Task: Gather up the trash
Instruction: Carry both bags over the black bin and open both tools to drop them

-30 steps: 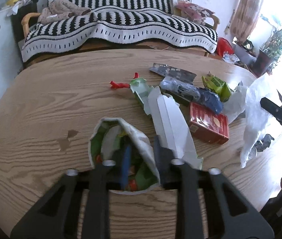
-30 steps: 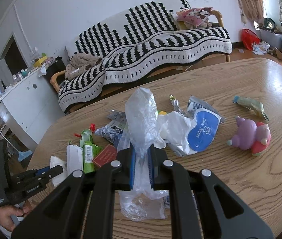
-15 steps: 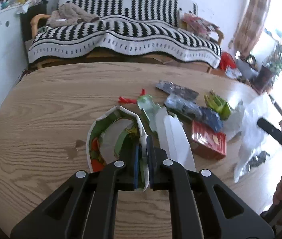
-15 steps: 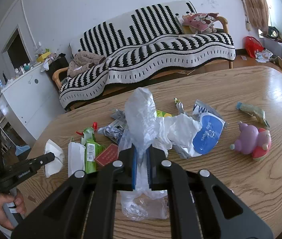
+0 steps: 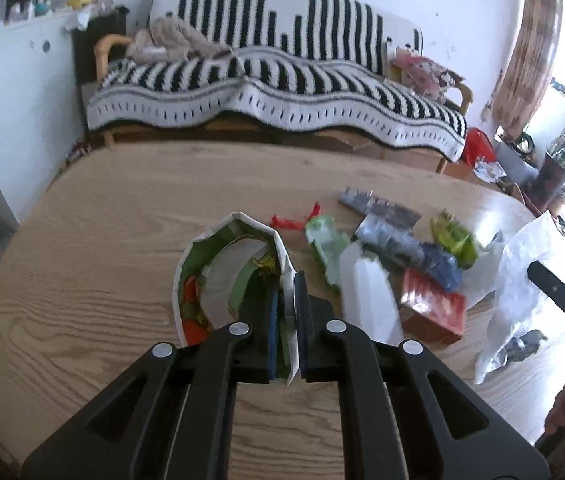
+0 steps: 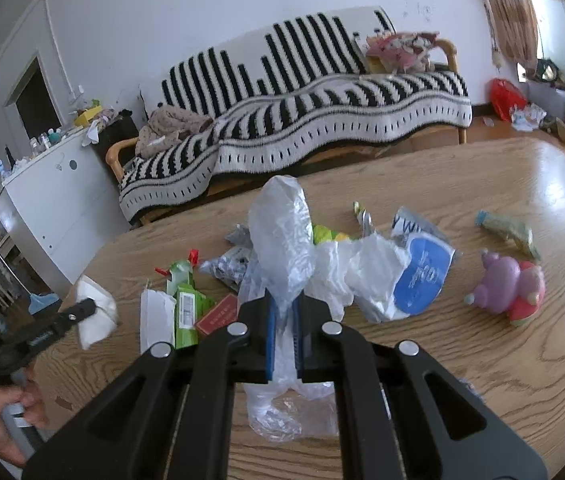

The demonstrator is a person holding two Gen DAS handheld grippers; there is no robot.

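Observation:
My left gripper is shut on the edge of a white wrapper with a green and orange printed inside, held above the wooden table. The wrapper also shows in the right wrist view, at the tip of the left gripper. My right gripper is shut on a clear plastic bag, which stands up above the jaws and hangs below them. The bag also shows in the left wrist view. Trash lies between the grippers: a white carton, a red box, a green pack.
More wrappers lie on the table: a dark foil pack, a blue and white wipes pack, a green stick pack. A purple toy stands at the right. A striped sofa is behind the table.
My left gripper closed on the printed wrapper and lifted it off the table. My right gripper kept its hold on the plastic bag and barely moved.

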